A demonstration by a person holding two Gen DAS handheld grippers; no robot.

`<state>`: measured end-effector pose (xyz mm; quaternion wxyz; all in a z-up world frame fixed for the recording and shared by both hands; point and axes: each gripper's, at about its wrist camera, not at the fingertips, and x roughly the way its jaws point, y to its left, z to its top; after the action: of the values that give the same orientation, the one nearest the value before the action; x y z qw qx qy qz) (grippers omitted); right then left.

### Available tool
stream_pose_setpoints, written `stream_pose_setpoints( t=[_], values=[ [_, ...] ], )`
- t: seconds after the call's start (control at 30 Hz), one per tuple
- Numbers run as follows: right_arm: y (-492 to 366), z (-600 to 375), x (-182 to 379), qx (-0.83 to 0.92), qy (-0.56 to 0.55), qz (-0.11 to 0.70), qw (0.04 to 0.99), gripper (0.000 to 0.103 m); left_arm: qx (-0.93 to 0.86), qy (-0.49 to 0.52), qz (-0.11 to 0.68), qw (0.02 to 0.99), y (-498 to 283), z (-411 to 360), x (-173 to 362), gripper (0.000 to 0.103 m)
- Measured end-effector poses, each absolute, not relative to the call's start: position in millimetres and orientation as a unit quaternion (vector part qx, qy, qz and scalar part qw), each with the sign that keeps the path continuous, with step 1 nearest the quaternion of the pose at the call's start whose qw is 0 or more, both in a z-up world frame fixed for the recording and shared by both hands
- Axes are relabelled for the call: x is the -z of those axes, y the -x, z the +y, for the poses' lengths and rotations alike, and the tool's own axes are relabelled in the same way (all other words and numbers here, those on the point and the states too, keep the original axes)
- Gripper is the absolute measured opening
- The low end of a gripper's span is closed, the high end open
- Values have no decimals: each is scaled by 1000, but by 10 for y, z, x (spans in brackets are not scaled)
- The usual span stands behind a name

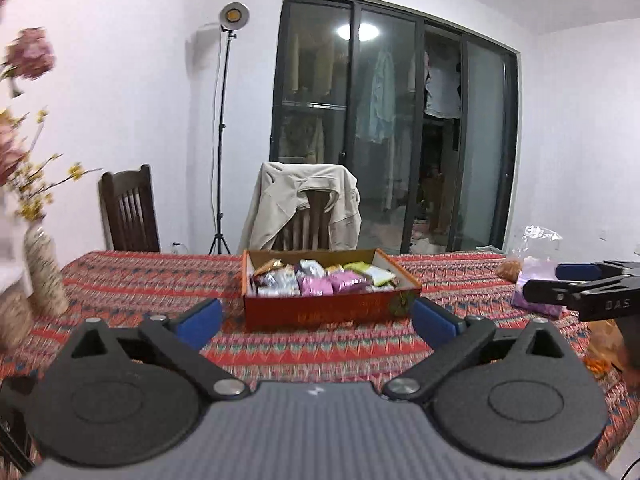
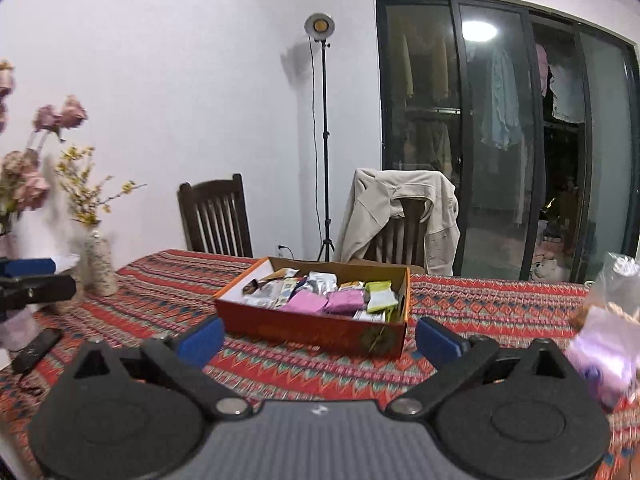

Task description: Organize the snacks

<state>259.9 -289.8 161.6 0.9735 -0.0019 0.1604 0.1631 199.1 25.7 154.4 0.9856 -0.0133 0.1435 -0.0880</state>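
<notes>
Matte black left gripper (image 1: 316,318) and right gripper (image 2: 318,340), blue padded fingers spread wide and empty, hover over a woven red patterned tablecloth (image 1: 160,280). Ahead sits an orange cardboard box (image 1: 332,308) of glossy snack packets (image 1: 316,280). Only the right view shows a dark remote (image 2: 36,350).

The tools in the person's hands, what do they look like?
Each tool is black and grey plastic. The left tool has two round black discs, silver bolts, angled black arms and blue pads at its tips, on a ribbed grey body. The right tool looks the same. White letters mark its side in the left view.
</notes>
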Motion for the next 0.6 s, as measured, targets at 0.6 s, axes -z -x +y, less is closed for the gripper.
stream_pose_setpoints(
  t=[0.6],
  values=[
    [-650,-2688,-512,-167,-32,149,974,103,32,14,124,992,-263,346,-402,103]
  ],
)
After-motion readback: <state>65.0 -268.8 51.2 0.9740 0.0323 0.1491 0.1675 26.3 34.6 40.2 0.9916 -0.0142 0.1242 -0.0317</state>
